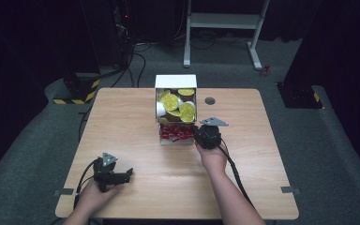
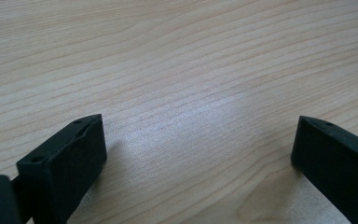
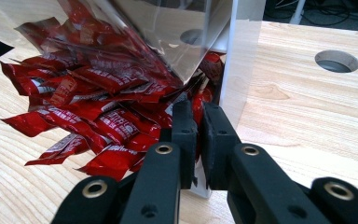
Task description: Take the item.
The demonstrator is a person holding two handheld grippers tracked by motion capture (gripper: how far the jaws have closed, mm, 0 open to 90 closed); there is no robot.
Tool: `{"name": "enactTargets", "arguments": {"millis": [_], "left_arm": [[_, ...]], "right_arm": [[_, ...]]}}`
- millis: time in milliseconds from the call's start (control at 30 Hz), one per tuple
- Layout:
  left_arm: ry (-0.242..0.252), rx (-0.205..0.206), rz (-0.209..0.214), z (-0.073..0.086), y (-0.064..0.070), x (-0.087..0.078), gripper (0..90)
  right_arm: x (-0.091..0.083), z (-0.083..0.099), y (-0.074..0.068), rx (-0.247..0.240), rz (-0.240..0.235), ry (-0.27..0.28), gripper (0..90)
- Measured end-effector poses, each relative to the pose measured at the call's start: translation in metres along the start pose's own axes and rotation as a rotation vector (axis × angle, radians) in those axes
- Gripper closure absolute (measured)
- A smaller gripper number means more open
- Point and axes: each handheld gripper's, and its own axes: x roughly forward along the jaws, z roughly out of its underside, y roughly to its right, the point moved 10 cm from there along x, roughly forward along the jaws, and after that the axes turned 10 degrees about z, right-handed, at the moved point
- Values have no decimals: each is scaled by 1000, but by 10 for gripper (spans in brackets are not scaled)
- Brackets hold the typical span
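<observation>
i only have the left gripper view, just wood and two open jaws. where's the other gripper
Observer: The right gripper is at the front of a white dispenser box in the middle of the table.
Operator: what's in it
Observer: Red packets spill from the bottom tray; yellow-lidded cups fill the top.
Operator: has it grabbed one
Observer: Its jaws are nearly shut on a red packet's edge.

Yellow-lidded cups [image 1: 176, 104] in the box's upper compartment; wooden table [image 1: 136, 117].
</observation>
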Motion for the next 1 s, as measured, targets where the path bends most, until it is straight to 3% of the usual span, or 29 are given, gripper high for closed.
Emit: {"name": "enactTargets", "arguments": {"millis": [1000], "left_arm": [[0, 0, 1, 0, 0, 0, 36]], "right_arm": [[-8, 1, -1, -16, -6, 15, 868]]}}
